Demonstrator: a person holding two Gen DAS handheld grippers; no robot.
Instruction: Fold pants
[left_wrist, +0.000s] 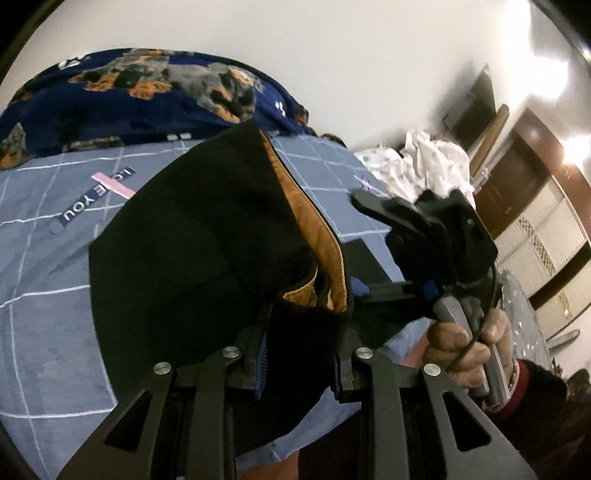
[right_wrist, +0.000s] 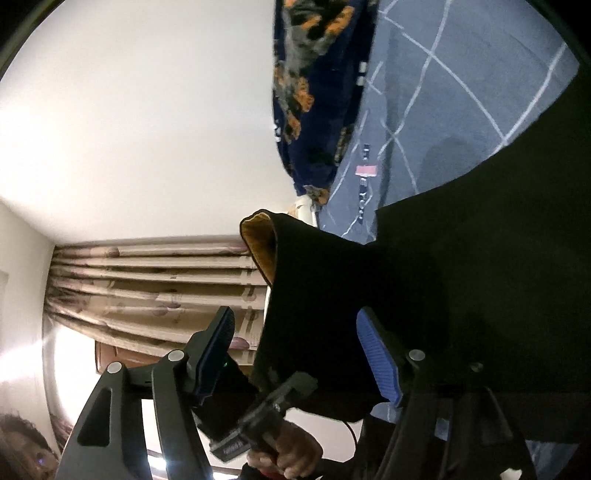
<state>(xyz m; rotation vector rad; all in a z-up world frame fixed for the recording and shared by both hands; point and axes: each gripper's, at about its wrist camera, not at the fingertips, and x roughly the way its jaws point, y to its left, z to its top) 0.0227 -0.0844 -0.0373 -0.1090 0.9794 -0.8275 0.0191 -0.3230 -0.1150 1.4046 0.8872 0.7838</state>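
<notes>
Clearly held up off the blue checked bedsheet (left_wrist: 48, 258): soft black pants with an orange lining (left_wrist: 207, 236), hanging limp and looking light. Left gripper (left_wrist: 295, 363) pinched shut on the cloth near the lined edge. Right gripper (right_wrist: 295, 354) spread wide, cloth just beside its blue pad (right_wrist: 380, 362), not pressed. Best grabbed at that lined edge, likely to droop and slide.

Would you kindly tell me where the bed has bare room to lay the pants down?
Bare sheet lies left of the pants, below the blanket. The right edge is crowded by white laundry.
</notes>
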